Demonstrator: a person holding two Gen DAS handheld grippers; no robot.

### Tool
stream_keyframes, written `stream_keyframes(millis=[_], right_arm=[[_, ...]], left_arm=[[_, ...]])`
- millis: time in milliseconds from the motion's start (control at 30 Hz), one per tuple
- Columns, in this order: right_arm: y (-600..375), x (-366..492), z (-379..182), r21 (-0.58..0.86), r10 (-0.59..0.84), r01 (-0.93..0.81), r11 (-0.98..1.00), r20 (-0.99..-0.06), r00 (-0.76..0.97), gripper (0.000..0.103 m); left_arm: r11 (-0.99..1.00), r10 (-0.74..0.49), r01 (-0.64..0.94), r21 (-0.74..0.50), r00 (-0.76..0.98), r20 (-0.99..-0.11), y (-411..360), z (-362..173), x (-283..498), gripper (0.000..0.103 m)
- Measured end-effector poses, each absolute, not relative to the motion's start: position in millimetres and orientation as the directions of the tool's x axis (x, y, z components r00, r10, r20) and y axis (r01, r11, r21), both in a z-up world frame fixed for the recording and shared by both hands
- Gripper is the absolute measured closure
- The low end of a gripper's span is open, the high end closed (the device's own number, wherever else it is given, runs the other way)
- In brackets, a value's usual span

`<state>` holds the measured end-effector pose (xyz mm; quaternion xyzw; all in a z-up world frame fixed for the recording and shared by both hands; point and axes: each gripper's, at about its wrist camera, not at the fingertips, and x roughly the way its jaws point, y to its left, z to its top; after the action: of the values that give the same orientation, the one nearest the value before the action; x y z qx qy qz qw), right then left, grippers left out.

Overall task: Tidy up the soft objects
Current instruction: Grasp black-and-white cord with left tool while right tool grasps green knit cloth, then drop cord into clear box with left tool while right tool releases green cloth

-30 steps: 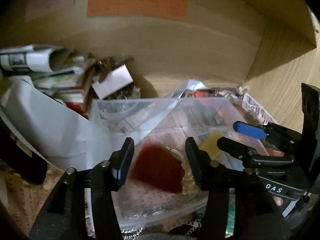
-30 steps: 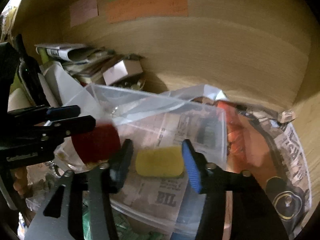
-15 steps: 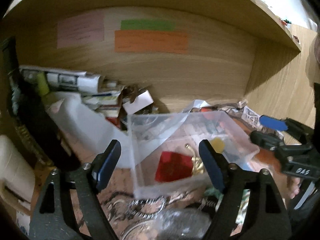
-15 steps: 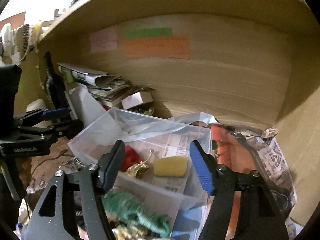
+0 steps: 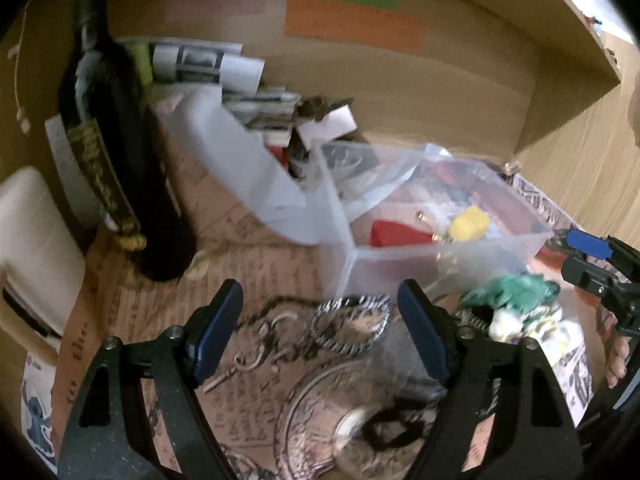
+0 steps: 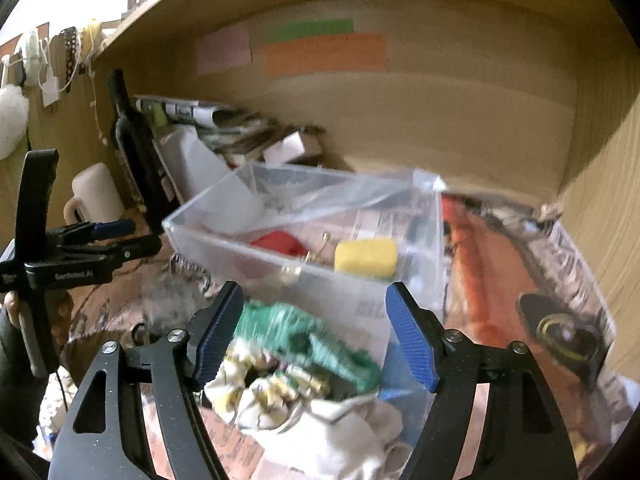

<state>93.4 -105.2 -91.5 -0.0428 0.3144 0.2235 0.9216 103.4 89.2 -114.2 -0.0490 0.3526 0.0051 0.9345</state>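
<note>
Viewing left wrist: left tongs (image 5: 320, 328) spread wide, empty, above a chain bracelet (image 5: 350, 324) in front of the clear bin (image 5: 344, 248).
Bin contents: red piece (image 5: 396, 233), yellow sponge (image 5: 469, 223).
Left of bin: dark bottle (image 5: 120, 152).
Viewing right wrist: right tongs (image 6: 314, 330) spread wide, empty, over green cloth (image 6: 304, 340) just in front of the bin.

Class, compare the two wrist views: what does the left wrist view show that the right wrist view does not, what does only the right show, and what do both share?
Only the left wrist view shows the metal chain and keys on the printed paper, under the open left gripper. Only the right wrist view shows the white cloth under the open right gripper, and the orange bag. Both show the clear bin holding a red piece and yellow sponge, the green bundle, the dark bottle and the coloured notes.
</note>
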Motion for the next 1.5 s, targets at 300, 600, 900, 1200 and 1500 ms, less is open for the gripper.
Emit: stream_keyframes(millis=[300,600,900,1200,1500], right_arm=[[-98,98,-125,0.099,0.385,-0.442,0.891,-0.681,0.623,0.032],[-98,101,-128,0.121,0.401,-0.448,0.886,-0.687,0.607,0.053],[-105,100,-127,0.132,0.404,-0.437,0.89,-0.672,0.62,0.084],[-112,87,-103,0.099,0.403,-0.438,0.894,-0.607,0.685,0.09],[-118,75,-73,0.083,0.425,-0.451,0.889,-0.517,0.743,0.09]], left_arm=[[0.993,-0.039,-0.057,-0.104,0.674,-0.738,93,-146,116,0.041],[0.992,-0.075,-0.029,-0.121,0.64,-0.765,89,-160,136,0.074],[0.994,-0.072,-0.011,-0.11,0.688,-0.722,84,-154,123,0.095],[0.996,-0.031,-0.031,-0.084,0.757,-0.652,85,-128,92,0.096],[0.997,-0.048,0.009,-0.073,0.832,-0.553,74,-84,70,0.096]])
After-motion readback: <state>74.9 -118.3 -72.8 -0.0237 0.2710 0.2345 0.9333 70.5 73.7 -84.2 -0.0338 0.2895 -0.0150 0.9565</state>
